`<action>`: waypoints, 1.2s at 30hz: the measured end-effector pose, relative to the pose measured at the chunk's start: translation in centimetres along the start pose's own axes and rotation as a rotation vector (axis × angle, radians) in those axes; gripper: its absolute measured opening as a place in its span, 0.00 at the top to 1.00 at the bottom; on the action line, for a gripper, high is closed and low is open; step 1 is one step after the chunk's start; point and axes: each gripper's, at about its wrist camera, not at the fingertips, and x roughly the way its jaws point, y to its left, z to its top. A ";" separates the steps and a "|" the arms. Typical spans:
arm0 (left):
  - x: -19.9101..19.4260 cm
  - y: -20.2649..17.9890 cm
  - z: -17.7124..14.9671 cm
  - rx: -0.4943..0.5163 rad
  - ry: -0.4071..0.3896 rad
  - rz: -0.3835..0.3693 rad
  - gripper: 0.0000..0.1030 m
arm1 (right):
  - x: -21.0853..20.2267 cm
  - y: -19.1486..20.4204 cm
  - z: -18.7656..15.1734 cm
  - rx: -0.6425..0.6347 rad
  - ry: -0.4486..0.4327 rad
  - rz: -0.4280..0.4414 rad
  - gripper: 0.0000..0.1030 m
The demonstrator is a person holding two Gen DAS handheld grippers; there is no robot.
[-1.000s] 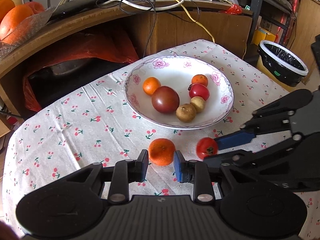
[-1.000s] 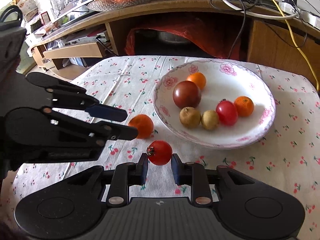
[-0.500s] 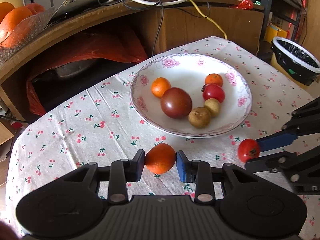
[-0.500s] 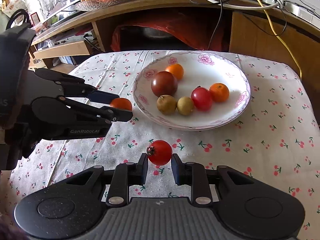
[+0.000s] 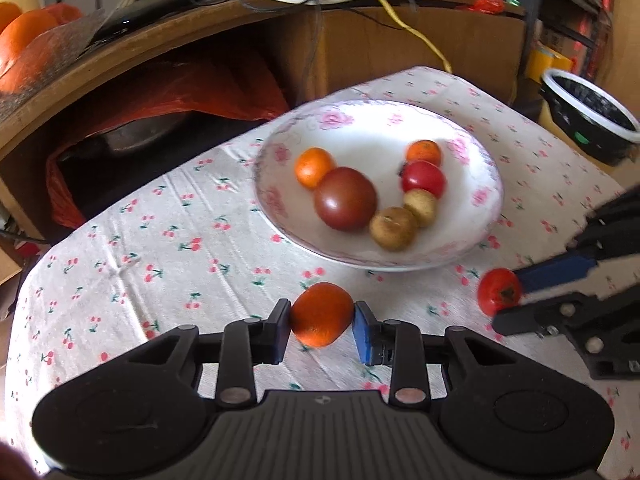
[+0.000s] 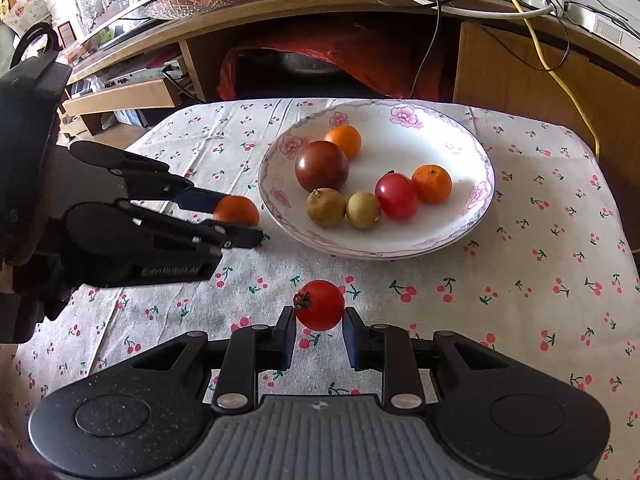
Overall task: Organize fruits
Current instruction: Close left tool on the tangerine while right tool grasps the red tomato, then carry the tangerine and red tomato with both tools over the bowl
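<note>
Left wrist view: left gripper [image 5: 321, 320] clamped on an orange [image 5: 322, 314], held above the tablecloth [image 5: 160, 248], near the plate [image 5: 472, 240] of fruit; right wrist view: right gripper [image 6: 319, 326] clamped on a tomato [image 6: 320, 304], short of the plate.

Bright daylight, left view motion-blurred, fisheye-warped edges, soft shadows
</note>
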 end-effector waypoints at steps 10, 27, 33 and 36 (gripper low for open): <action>-1.8 -2.2 -1.5 0.113 0.055 -0.066 0.60 | 0.0 0.5 -0.1 -0.033 0.051 -0.007 0.80; -1.7 -1.8 -1.7 0.097 0.058 -0.082 0.59 | 0.8 0.4 0.7 -0.025 0.025 0.011 0.71; -1.8 -1.6 -1.7 0.094 0.063 -0.089 0.59 | 1.4 1.0 1.3 -0.032 0.011 0.031 0.69; -1.9 -1.6 -1.8 0.094 0.061 -0.089 0.59 | 1.9 1.3 1.4 -0.045 0.015 0.021 0.69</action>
